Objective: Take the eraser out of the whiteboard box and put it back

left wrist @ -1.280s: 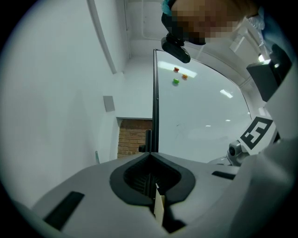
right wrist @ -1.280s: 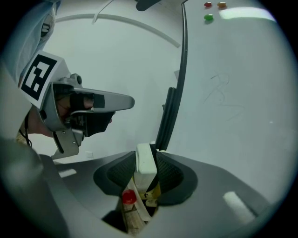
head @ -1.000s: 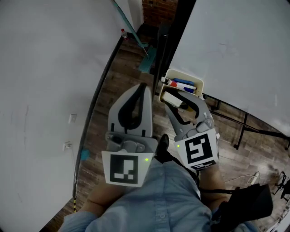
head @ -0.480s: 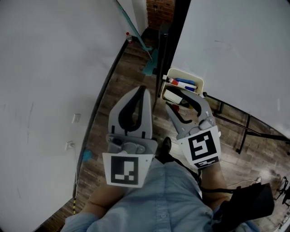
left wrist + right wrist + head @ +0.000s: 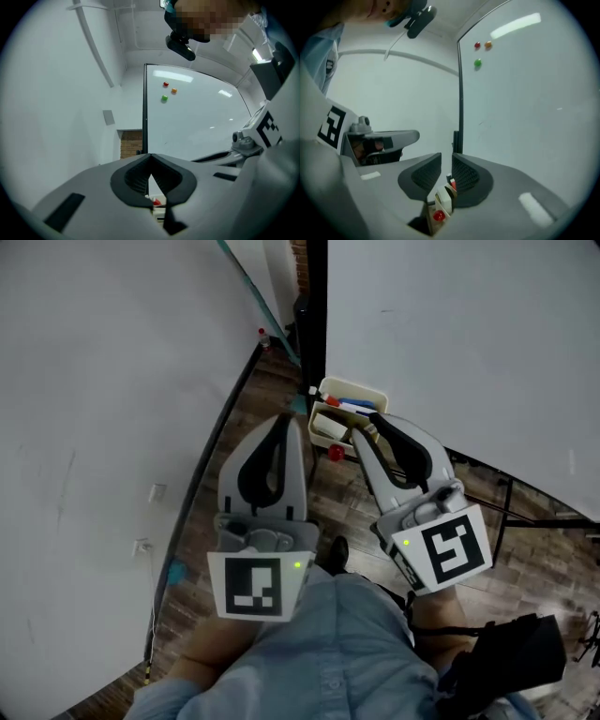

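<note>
1. While my right gripper (image 5: 446, 161) has narrow jaws, just closing on nothing, the white block eraser (image 5: 327, 427) lies in the cream plastic whiteboard box (image 5: 373, 391) (near their tips).
2. My left gripper (image 5: 150, 157): jaws together, empty.

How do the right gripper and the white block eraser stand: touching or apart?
Apart. Right gripper view: the right gripper, jaws just closing with nothing between, hangs above the eraser in its cream box.

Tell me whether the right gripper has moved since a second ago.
Yes. The right gripper has lifted up away from the whiteboard box; its jaws have just been closing, with nothing between them.
</note>
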Available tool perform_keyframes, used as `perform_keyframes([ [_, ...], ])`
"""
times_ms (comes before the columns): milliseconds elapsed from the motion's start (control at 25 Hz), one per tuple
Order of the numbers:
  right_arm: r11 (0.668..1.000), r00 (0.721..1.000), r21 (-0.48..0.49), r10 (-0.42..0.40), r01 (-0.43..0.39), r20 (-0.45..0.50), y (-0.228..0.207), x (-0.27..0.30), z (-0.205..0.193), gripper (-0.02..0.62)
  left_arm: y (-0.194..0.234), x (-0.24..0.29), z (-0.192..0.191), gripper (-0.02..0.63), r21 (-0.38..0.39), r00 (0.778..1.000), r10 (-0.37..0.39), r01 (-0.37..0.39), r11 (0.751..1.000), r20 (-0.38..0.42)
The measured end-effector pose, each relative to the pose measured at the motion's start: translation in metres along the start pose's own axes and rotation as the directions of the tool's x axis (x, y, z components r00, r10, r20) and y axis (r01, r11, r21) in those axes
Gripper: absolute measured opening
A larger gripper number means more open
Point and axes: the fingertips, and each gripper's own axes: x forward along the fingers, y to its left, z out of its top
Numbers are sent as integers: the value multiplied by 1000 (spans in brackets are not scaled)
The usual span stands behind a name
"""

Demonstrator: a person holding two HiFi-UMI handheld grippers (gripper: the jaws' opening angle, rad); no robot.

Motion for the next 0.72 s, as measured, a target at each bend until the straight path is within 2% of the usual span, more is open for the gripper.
perform_keyframes([
  [80,1000,997,7,-18,18,70,-5,-14,16,23,-9,-3,8,5,9,1000,1,-2,1000,20],
  [160,1000,993,11,-29,28,112,-6,-25,28,2,-18,-8,13,5,17,999,0,-1,1000,33],
  [720,1000,980,-2,-12,13,200,-5,-53,56,0,-46,-19,34,5,47,997,1,-4,999,75],
])
